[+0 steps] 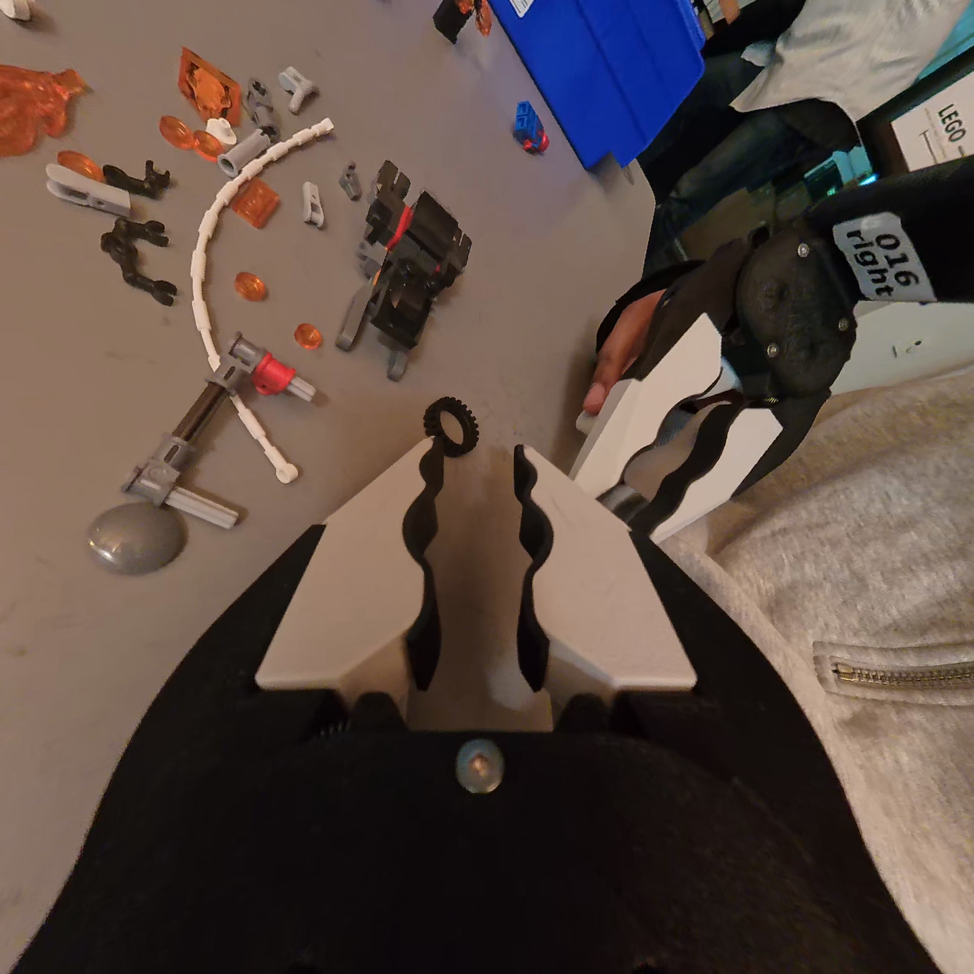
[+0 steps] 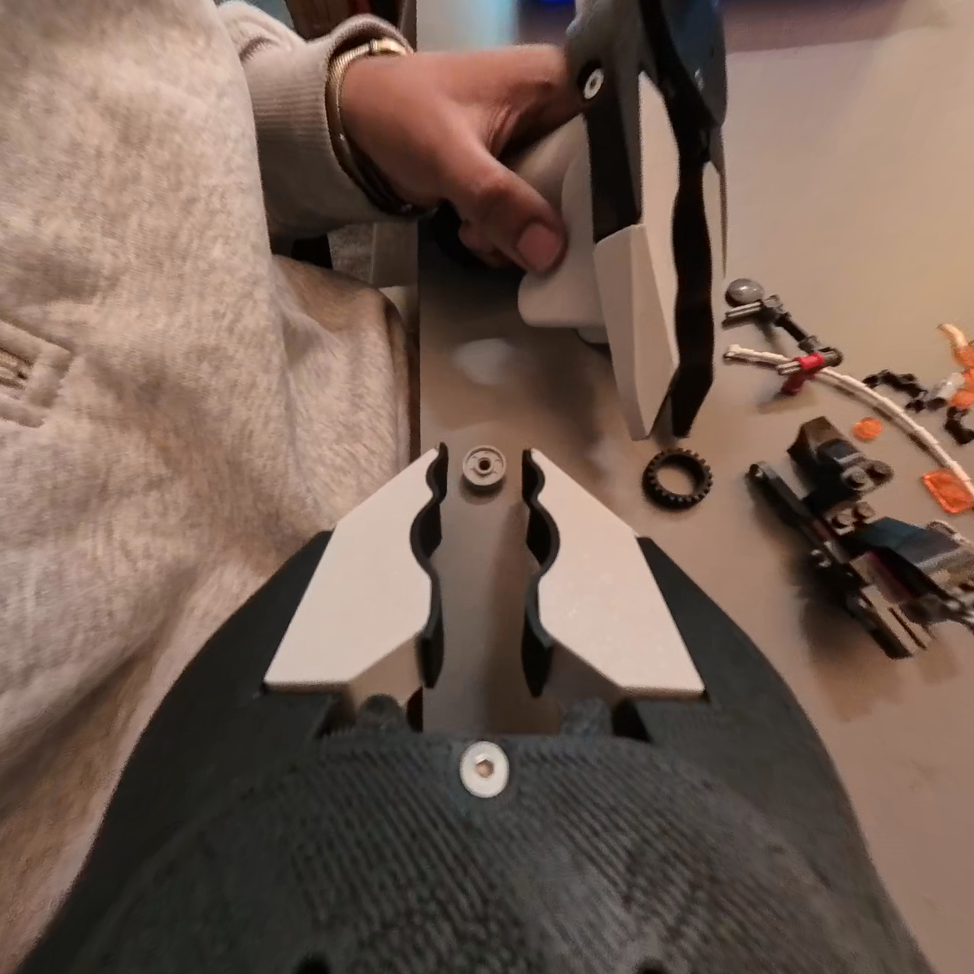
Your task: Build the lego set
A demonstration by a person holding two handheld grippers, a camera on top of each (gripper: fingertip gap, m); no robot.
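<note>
**Both grippers open over loose pieces near the desk's front edge**

Left wrist view: the left gripper (image 1: 477,448) hangs over the grey desk (image 1: 553,316) with its fingers apart and nothing between them. A small black gear ring (image 1: 451,426) lies on the desk just beside the tip of one finger; whether they touch cannot be told. Further in from the edge sits the black partly built model (image 1: 411,263). Toward the desk's far side lie a curved white ribbed hose (image 1: 211,232), a grey axle assembly with a red connector (image 1: 221,411), a grey dome piece (image 1: 137,537) and scattered transparent orange pieces (image 1: 250,287). A blue box (image 1: 606,68) stands at the far edge. The right gripper (image 1: 680,474) shows beyond the desk's corner, held by a hand (image 1: 616,348).

Right wrist view: the right gripper (image 2: 482,461) is spread open, empty, with a small round grey piece (image 2: 482,469) on the desk between its fingertips, close to the front edge. The black gear ring (image 2: 677,478) lies near the left gripper's (image 2: 666,429) tips, and the model (image 2: 869,532) is further along.
</note>
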